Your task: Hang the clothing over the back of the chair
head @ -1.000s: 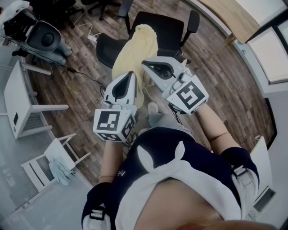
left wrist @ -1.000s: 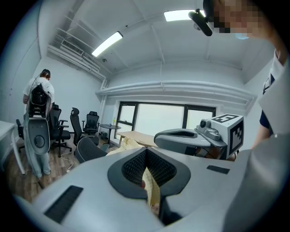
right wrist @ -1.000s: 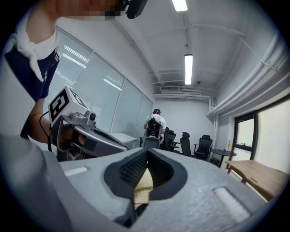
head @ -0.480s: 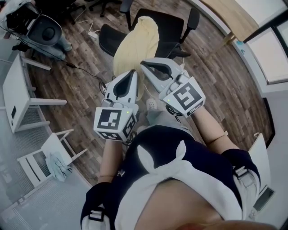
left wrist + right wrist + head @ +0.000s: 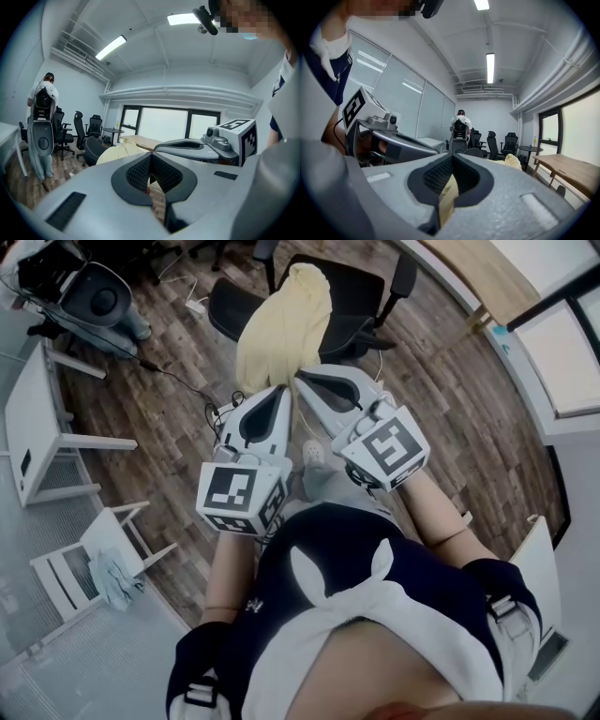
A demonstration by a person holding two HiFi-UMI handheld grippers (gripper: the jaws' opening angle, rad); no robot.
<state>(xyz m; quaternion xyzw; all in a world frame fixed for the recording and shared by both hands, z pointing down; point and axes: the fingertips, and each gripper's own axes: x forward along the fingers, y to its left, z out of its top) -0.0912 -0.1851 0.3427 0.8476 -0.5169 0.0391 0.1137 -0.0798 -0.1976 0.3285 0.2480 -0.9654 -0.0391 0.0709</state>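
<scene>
While both your grippers sit closed, the yellow clothing [image 5: 281,324] lies draped on the black chair [image 5: 354,298] ahead of your fingertips.
Your left gripper [image 5: 279,390] has its jaws pressed together, and its own view shows only a thin slit between them with what looks like floor behind it and no cloth in it. Your right gripper [image 5: 302,377] is closed just as tight. A pale yellow sliver shows in its slit, and you can't tell whether that's a nipped edge or cloth seen beyond. From above, the clothing's lower hem hangs just ahead of both sets of fingertips, with its top bunched over the chair farther out. Your grippers run side by side, tips near each other, both pointing at the chair.
</scene>
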